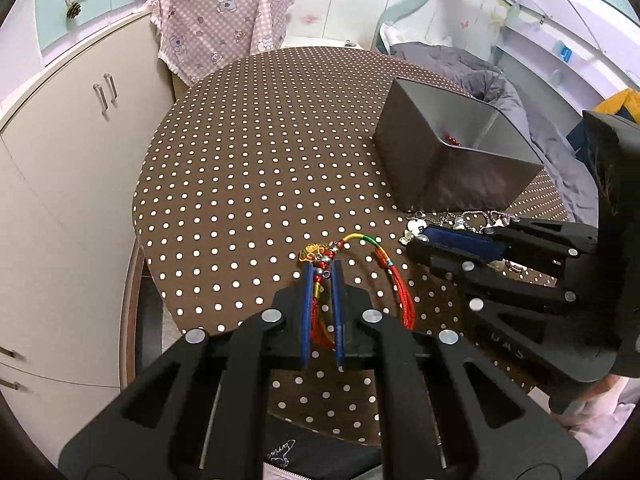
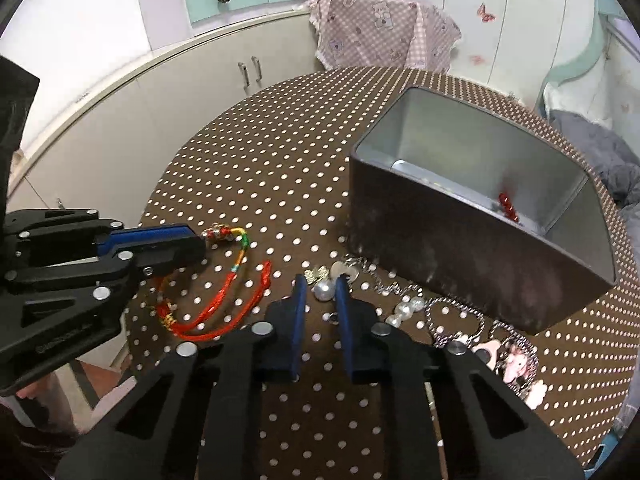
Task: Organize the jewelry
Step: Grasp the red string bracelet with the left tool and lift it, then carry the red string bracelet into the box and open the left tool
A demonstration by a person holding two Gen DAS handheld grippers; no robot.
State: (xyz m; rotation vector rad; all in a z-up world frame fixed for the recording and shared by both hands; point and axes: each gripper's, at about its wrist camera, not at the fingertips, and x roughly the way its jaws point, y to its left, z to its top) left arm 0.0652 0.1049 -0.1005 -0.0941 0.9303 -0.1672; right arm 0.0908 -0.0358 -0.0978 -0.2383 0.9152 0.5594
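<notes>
My left gripper [image 1: 322, 276] is shut on a red cord bracelet [image 1: 400, 292] with a rainbow section and small beads; the cord's loose loop lies on the dotted table [image 1: 240, 160]. The right wrist view shows that left gripper [image 2: 202, 242] low at the left, with the bracelet [image 2: 224, 312] trailing from it. My right gripper [image 2: 321, 286] has its blue pads closed around a white pearl [image 2: 323, 291] on a silver charm chain [image 2: 344, 269]. Just behind stands an open dark grey box [image 2: 480, 256] with red beads [image 2: 508, 206] inside. From the left wrist, the right gripper [image 1: 414, 242] rests in front of the box [image 1: 460, 176].
More jewelry lies by the box's near wall: a short pearl string [image 2: 406, 310], a silver link chain [image 2: 456, 320] and pink figure charms [image 2: 514, 366]. A pink checked cloth [image 2: 384, 20] hangs behind the table. White cabinets [image 1: 80, 140] stand left, grey bedding [image 1: 492, 84] right.
</notes>
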